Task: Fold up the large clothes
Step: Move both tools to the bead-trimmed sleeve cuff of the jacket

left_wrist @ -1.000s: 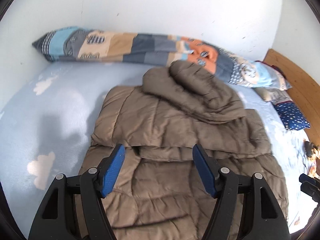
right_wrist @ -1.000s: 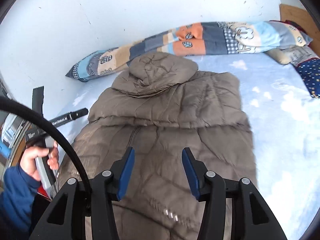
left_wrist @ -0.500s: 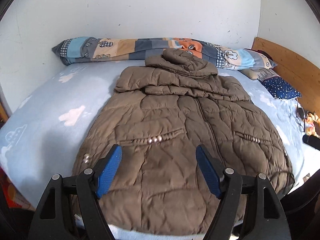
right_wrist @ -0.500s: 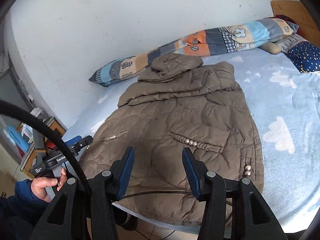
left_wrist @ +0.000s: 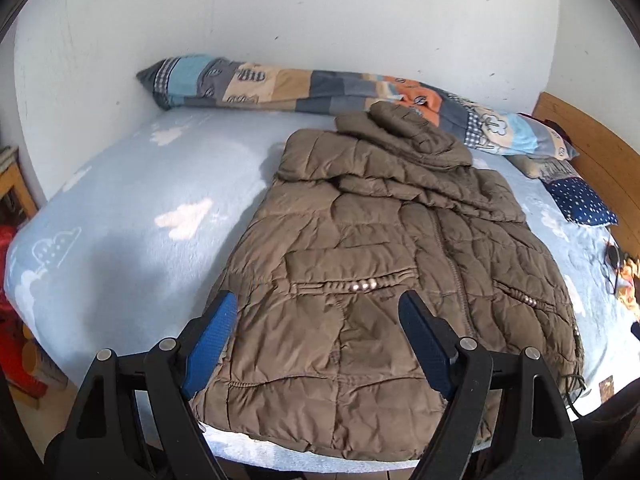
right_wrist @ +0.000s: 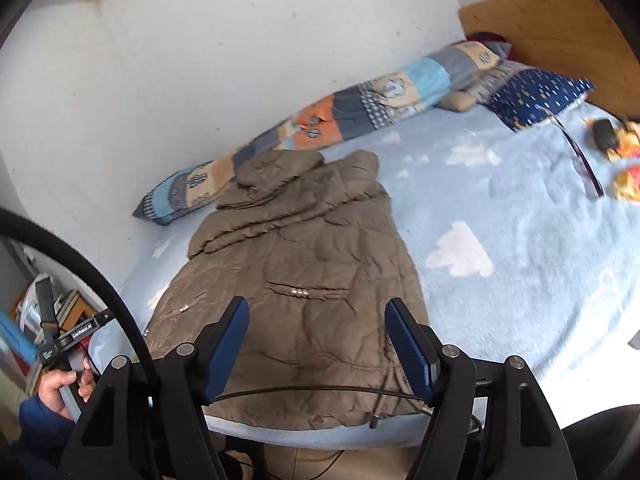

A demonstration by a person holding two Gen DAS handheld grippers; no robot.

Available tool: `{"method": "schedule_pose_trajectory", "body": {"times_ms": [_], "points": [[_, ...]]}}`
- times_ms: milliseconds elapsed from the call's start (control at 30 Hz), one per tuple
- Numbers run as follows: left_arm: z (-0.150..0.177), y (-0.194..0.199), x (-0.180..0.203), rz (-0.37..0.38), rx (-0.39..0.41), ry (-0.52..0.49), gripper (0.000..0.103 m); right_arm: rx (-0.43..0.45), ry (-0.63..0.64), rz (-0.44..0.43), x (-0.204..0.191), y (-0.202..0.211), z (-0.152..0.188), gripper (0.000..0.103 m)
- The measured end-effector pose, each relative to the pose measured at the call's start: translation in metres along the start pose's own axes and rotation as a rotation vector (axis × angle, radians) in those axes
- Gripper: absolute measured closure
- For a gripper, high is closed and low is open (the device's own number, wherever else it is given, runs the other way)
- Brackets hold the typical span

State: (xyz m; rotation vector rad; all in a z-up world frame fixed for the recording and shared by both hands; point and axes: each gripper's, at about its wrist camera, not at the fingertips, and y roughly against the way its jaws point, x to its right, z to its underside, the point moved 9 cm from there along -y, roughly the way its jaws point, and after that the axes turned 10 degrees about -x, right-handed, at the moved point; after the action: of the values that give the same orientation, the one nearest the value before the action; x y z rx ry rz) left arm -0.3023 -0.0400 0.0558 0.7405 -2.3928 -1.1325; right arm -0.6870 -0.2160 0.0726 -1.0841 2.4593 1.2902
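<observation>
Two hand-held grippers, left hand-held gripper [left_wrist: 316, 338] and right hand-held gripper [right_wrist: 316, 346], hang released, jaws just widened, nothing between them. Your puffy brown jacket [left_wrist: 384, 280] lies flat on the bed [left_wrist: 120, 216], just beyond both. It looks soft, bulky and slippery, so pinch its near hem corners.

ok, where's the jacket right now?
In both wrist views the jacket lies flat on the bed, hem at the near edge, hood by the patchwork pillow along the wall.
</observation>
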Motion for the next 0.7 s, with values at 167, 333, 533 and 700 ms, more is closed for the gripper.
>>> {"method": "schedule_pose_trajectory", "body": {"times_ms": [167,333,533,700], "points": [[0.018,-0.045,-0.037,-0.049,-0.103,0.093,0.021,-0.072,-0.088,0.018,0.031,-0.029,0.008,0.027],[0.028,-0.065,-0.065,-0.004,-0.148,0.239,0.021,-0.102,-0.168,0.019,0.051,-0.051,0.007,0.027],[0.037,-0.078,-0.064,-0.036,-0.17,0.24,0.021,-0.16,-0.261,0.006,0.072,-0.068,0.016,0.027],[0.034,-0.08,-0.067,-0.033,-0.163,0.247,0.021,-0.147,-0.252,0.045,0.075,-0.067,0.018,0.027]]}}
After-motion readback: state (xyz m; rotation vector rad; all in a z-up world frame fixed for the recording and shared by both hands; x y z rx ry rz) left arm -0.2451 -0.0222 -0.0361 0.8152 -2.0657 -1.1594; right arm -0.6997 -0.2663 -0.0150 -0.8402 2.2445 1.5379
